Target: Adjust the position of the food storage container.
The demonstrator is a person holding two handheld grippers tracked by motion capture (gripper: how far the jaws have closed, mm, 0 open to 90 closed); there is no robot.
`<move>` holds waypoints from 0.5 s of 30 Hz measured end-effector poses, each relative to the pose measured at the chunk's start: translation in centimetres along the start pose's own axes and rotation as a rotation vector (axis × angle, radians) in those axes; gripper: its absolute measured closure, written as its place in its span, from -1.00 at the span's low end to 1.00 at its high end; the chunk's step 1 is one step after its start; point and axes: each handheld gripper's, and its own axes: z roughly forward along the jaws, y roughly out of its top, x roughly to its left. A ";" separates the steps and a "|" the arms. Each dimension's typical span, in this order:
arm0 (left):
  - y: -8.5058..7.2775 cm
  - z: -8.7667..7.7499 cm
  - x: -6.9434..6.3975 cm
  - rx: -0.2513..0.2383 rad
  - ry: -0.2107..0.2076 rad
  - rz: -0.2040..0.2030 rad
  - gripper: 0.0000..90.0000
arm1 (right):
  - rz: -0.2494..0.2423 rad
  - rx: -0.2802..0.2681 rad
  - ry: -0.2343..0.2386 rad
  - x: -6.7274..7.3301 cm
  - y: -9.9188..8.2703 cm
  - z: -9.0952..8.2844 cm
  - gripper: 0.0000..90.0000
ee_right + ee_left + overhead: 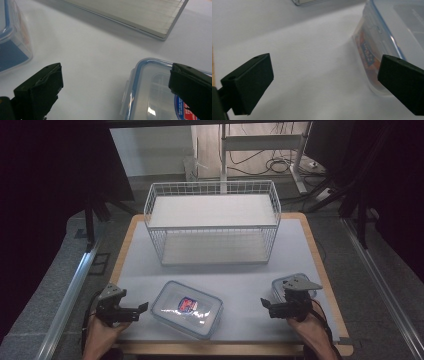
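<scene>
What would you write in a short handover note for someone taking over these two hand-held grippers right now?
Left hand-held gripper: open, holding nothing, just left of the large lidded container.
Right hand-held gripper: open, holding nothing, to that container's right, in front of the small lidded container.
Both containers sit on the table, lids on. The wire basket stands behind them with nothing in it.
Done: nothing gripped or moved into the basket.
Left: probably grasp the large container from both sides and lift it; the destination is a guess.
</scene>
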 end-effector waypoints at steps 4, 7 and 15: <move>0.1 0.1 -0.6 0.010 0.000 0.036 -0.75 | -0.002 -0.002 0.037 0.2 0.1 -0.1 -1.00; 0.2 0.2 -1.0 0.011 -0.014 0.065 -0.48 | 0.006 0.013 0.048 0.5 0.3 -0.2 -0.87; 0.4 0.5 -2.0 0.030 -0.056 0.094 0.38 | -0.013 0.053 0.147 2.1 0.9 -0.5 0.17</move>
